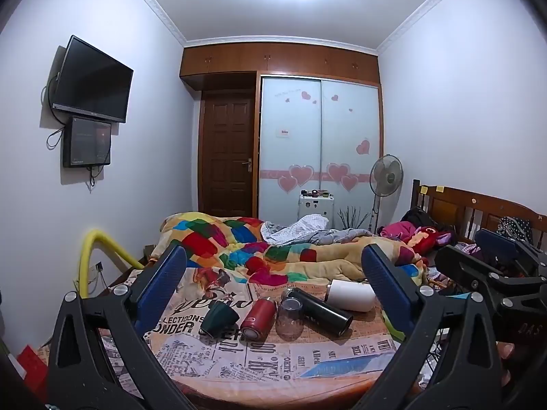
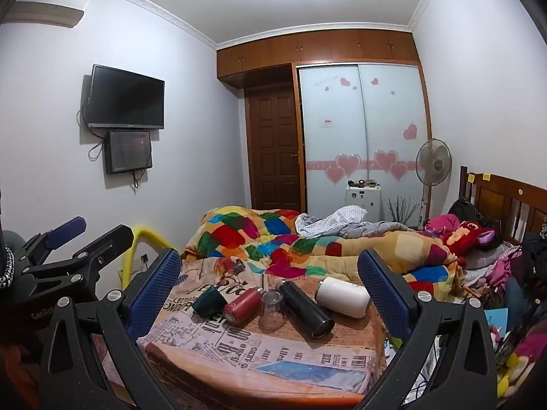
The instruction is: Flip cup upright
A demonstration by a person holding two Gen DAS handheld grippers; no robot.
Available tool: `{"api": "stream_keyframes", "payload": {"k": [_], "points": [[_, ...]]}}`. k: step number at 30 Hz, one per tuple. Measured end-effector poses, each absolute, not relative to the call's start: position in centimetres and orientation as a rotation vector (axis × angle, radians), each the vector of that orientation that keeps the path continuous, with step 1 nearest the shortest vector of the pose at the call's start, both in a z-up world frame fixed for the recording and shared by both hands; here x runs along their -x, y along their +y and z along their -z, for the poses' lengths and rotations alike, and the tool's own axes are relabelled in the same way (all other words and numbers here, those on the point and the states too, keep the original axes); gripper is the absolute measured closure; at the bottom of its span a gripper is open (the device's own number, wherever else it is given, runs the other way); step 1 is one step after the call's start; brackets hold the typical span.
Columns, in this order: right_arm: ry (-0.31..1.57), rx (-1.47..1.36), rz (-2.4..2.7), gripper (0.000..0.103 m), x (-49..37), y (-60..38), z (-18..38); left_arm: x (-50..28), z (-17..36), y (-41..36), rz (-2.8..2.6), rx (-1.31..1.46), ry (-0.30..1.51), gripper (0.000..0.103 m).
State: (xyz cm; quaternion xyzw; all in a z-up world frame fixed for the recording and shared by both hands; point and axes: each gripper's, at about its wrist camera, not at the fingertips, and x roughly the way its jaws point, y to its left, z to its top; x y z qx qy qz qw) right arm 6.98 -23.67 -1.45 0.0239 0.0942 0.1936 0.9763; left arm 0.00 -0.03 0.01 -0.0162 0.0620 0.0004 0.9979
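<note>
Five vessels are observed lying on a newspaper-print cloth (image 1: pixel 239 352) spread over the near end of the bed, in the lower centre of both views. From frame left to right they are a dark green cup (image 1: pixel 218 317), a red flask (image 1: pixel 258 317), a clear glass cup (image 1: pixel 290 317), a black flask (image 1: pixel 319 311) and a white bottle (image 1: pixel 350 295). All five are noted on their sides or tilted; none is upright. Which one is meant by the task cannot be told; the green cup and the clear glass cup are judged the likeliest. The green cup is seen tilted, its long axis running from lower left to upper right of the frame, its mouth apparently toward the lower left. The left gripper (image 1: pixel 273 273) is held with its fingers wide apart and nothing between them; the right gripper (image 2: pixel 270 273) is likewise spread and empty. Both are held well short of the vessels, which are framed between the fingers. The green cup is found nearest the left finger in each view; the left gripper is therefore judged slightly better placed for it.
</note>
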Motion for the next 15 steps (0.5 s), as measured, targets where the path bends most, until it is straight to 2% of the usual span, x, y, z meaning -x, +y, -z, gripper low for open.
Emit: {"api": "stream_keyframes", "payload": {"k": [15], "points": [[0.200, -0.037, -0.391, 0.000, -6.93, -23.30, 1.40, -0.14, 0.03, -0.09, 0.002, 0.043, 0.125, 0.000]]}}
